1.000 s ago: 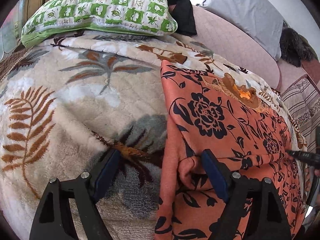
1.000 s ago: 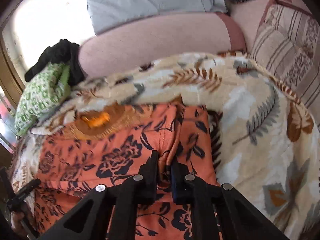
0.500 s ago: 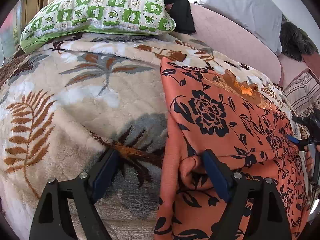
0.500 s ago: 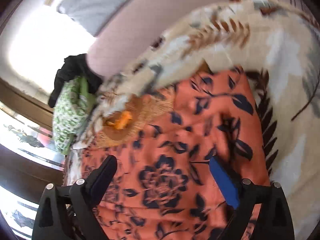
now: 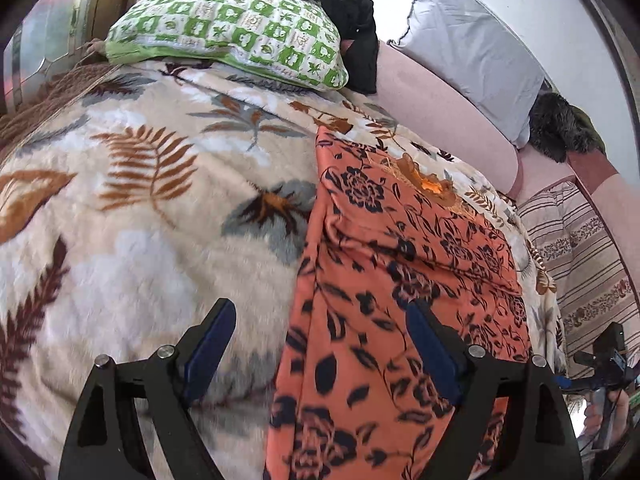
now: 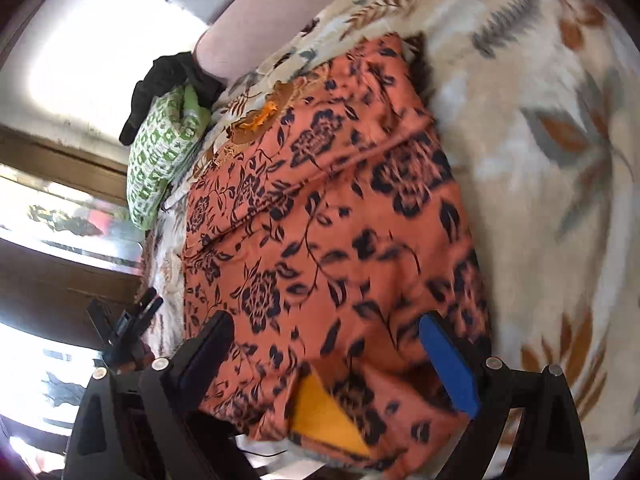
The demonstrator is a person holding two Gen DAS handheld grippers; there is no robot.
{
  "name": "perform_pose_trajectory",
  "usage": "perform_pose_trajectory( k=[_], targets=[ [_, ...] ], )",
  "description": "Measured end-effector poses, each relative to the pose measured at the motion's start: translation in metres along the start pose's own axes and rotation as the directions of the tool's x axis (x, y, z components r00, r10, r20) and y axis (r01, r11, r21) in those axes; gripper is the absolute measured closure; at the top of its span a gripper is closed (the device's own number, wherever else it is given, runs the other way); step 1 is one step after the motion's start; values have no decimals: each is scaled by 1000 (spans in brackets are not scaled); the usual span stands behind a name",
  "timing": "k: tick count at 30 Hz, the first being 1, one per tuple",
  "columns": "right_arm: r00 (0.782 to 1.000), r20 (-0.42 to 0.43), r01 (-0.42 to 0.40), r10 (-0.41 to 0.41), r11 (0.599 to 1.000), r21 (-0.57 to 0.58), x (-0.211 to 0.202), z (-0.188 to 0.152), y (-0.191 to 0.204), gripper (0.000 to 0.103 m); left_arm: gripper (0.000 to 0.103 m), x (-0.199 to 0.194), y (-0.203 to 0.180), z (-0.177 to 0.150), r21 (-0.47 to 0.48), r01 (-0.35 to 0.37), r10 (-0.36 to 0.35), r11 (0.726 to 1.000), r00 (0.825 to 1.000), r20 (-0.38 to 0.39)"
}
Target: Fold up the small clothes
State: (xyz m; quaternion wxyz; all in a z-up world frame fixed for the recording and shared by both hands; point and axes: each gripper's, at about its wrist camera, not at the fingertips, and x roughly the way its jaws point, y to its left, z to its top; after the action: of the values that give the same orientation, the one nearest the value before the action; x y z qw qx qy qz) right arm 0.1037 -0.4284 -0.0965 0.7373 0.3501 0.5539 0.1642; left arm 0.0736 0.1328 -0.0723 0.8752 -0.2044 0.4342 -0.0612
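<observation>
An orange garment with a black flower print [image 5: 400,280] lies folded lengthwise on a leaf-patterned blanket [image 5: 140,200]. Its gold embroidered neckline [image 5: 428,182] is at the far end. My left gripper [image 5: 316,320] hangs open above the garment's left edge, holding nothing. In the right wrist view the garment [image 6: 320,220] fills the middle, with a yellow lining patch [image 6: 324,412] showing at its near end. My right gripper [image 6: 326,322] is open over that near end, with its pads clear of the cloth. Each gripper appears at the edge of the other's view: right gripper [image 5: 608,360], left gripper [image 6: 124,320].
A green-and-white checked pillow [image 5: 232,32] and a black garment [image 5: 348,16] lie at the head of the bed. A grey pillow [image 5: 472,52] leans on a pink bolster [image 5: 440,112]. Striped bedding [image 5: 584,264] lies to the right. A window [image 6: 60,208] is to the left.
My right gripper let go of the garment's fold, opened wide, rolled and drew back toward the near end. My left gripper pulled back and up from the garment's edge.
</observation>
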Motion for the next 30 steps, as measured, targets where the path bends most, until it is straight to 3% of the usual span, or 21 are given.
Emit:
perform_pose_trajectory(
  k=[1, 3, 6, 7, 9, 10, 12, 15, 18, 22, 23, 24, 25, 26, 27, 30],
  targets=[
    [1000, -12, 4, -3, 999, 44, -3, -10, -7, 8, 15, -8, 3, -12, -15, -2, 2, 1000, 1000, -13],
    [999, 13, 43, -44, 999, 27, -8, -21, -4, 7, 15, -15, 8, -35, -43, -6, 4, 999, 999, -45],
    [1000, -5, -29, 29, 999, 20, 3, -19, 7, 7, 15, -19, 14, -62, -71, -30, 24, 997, 996, -91],
    [1000, -18, -15, 16, 1000, 7, 8, -20, 11, 7, 15, -21, 14, -68, -76, -39, 31, 996, 994, -105],
    [989, 33, 144, -141, 982, -119, 11, -28, 37, 7, 15, -32, 15, -78, -94, -30, 21, 995, 995, -95],
    [967, 80, 252, -240, 946, -205, 9, -40, 49, 7, 15, -37, 16, -84, -96, -29, 21, 995, 996, -89],
    [903, 174, 429, -392, 829, -358, 11, -72, 68, 7, 15, -44, 14, -93, -77, -43, 36, 996, 995, -89],
    [832, 211, 542, -514, 668, -509, 27, -114, 71, 8, 15, -44, 16, -106, -83, -24, 13, 996, 992, -125],
    [789, 239, 593, -565, 603, -534, 41, -126, 63, 8, 15, -38, 17, -113, -100, -2, -13, 995, 989, -147],
    [759, 219, 627, -614, 597, -500, 52, -127, 45, 12, 15, -24, 11, -123, -68, -11, -2, 998, 981, -192],
    [742, 222, 648, -633, 590, -482, 52, -127, 41, 22, 15, -21, 9, -125, -42, -31, 22, 999, 980, -199],
    [730, 214, 663, -649, 597, -452, 49, -125, 33, 32, 34, -18, 7, -128, -20, -43, 38, 999, 977, -210],
    [741, 188, 654, -644, 631, -416, 45, -122, 23, 60, 63, -13, 6, -130, 6, -50, 50, 999, 971, -232],
    [774, 160, 621, -612, 687, -377, 39, -120, 14, 69, 68, -12, 5, -132, 32, -86, 91, 996, 968, -235],
    [786, 153, 609, -598, 712, -349, 34, -118, 8, 69, 72, -13, 5, -131, 33, -89, 94, 996, 968, -232],
    [771, 183, 634, -610, 709, -308, 19, -120, 2, 73, 84, -17, 13, -127, -20, -66, 59, 998, 973, -225]
  ],
)
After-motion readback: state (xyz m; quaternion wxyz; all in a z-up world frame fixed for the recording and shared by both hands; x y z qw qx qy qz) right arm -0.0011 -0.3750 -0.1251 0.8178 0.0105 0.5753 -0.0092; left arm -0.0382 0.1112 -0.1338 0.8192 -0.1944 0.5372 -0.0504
